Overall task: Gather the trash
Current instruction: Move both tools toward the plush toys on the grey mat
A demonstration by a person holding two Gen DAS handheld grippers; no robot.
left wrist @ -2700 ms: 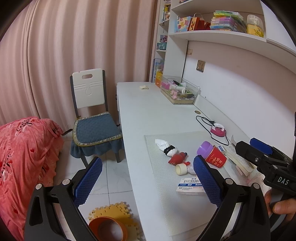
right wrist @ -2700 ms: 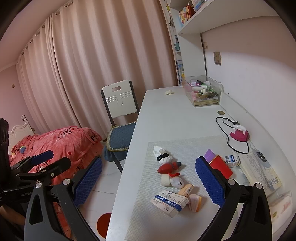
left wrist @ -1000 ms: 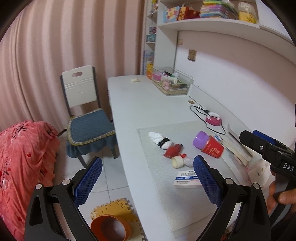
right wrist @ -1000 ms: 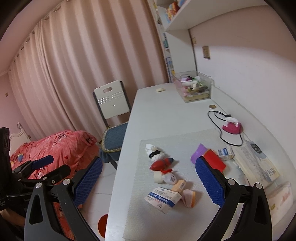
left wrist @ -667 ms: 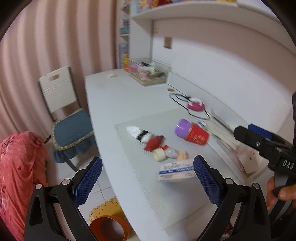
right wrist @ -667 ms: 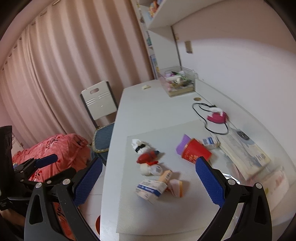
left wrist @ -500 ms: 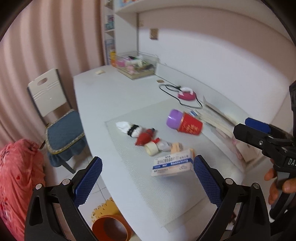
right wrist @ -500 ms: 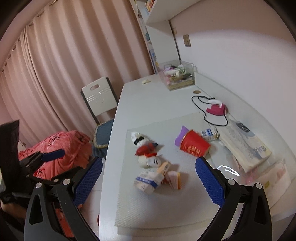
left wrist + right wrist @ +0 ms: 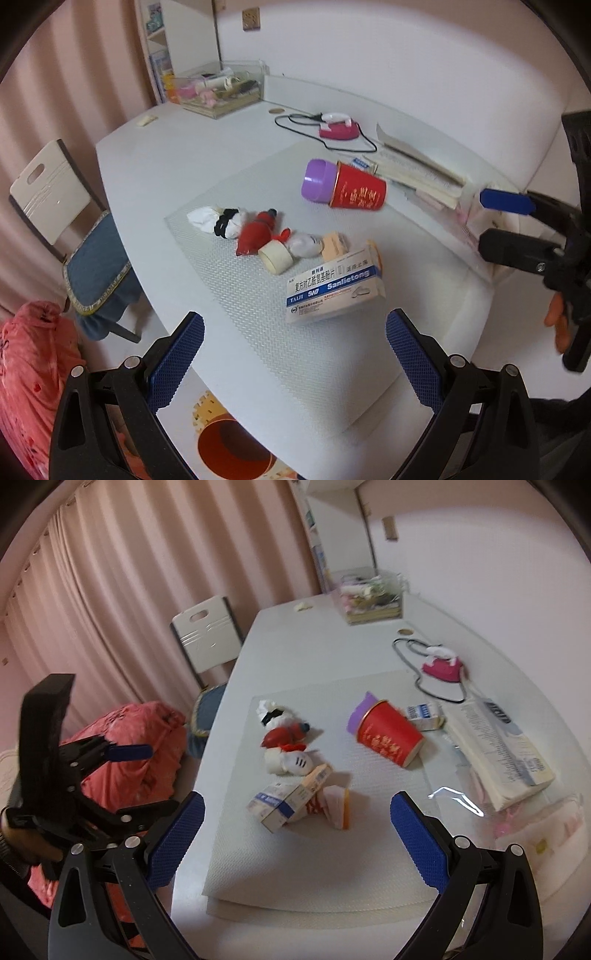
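Left wrist view: both the left gripper (image 9: 293,345) and right gripper (image 9: 295,825) hover wide open, empty, above the white-and-blue cardboard medicine box (image 9: 334,291) on the white desk (image 9: 155,155).

Mat (image 9: 236,332): on worktop (image 9: 155,155), near edge
Box (image 9: 334,291): near on mat
Cup (image 9: 345,184): on its side, far right of box
Organizer (image 9: 218,92): far end of worktop

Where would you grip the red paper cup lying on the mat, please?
Grip the red paper cup across its round body, coming from above. It lies on its side on the mat, purple lid leftward, with space on both flanks for open fingers.
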